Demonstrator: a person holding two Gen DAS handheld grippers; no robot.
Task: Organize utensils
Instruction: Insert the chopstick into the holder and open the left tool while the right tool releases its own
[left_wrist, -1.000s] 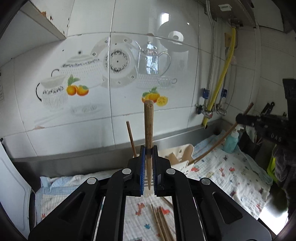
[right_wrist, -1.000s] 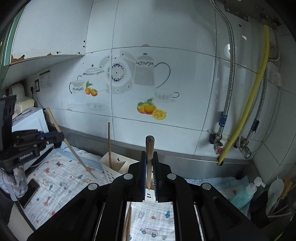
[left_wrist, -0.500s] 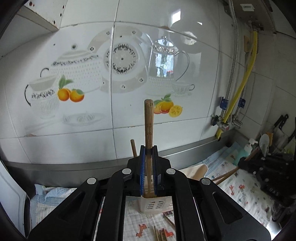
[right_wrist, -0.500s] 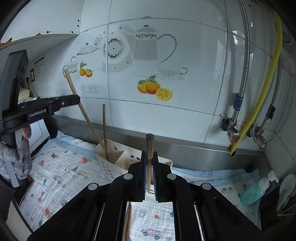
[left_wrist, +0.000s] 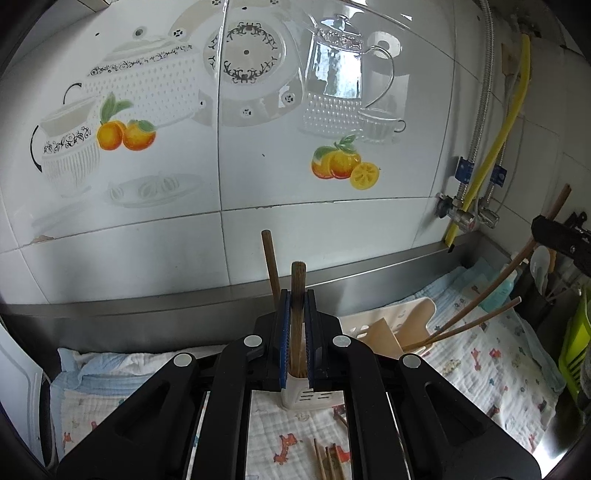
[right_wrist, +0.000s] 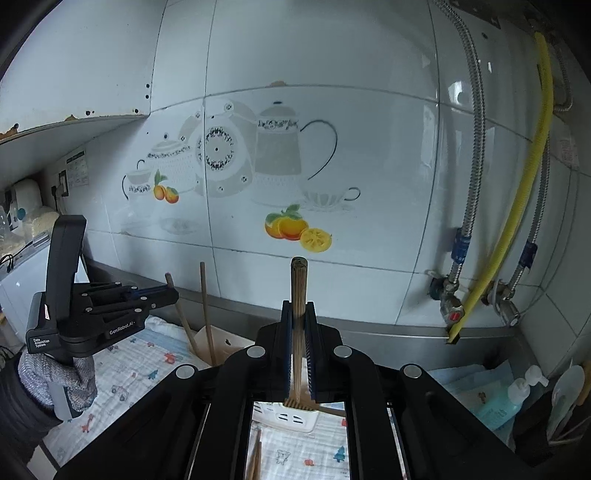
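Currently, as I see it from my remote seat:

Left wrist view
- Left gripper (left_wrist: 297, 332): my jaws are clamped on one chopstick (left_wrist: 297, 295), which stands upright between the blue pads.
- Holder (left_wrist: 314, 397): white slotted caddy, directly below that chopstick's lower end.
- In holder: a brown stick (left_wrist: 271, 264) behind my jaws; two more chopsticks (left_wrist: 476, 319) lean out to the right.
- Cloth (left_wrist: 480, 362): printed, under the holder; loose chopsticks (left_wrist: 327, 461) lie on it near the bottom edge.
- Right gripper (left_wrist: 565, 242): at the right edge, a stick in it.

Right wrist view
- Right gripper (right_wrist: 299, 350): jaws pinched on a chopstick (right_wrist: 298, 291), upright.
- Holder (right_wrist: 293, 417): just below my jaws.
- Left gripper (right_wrist: 162, 293): at left, its chopstick slanting down into the holder's far end.
- Bottle (right_wrist: 513, 395): blue soap, well right.
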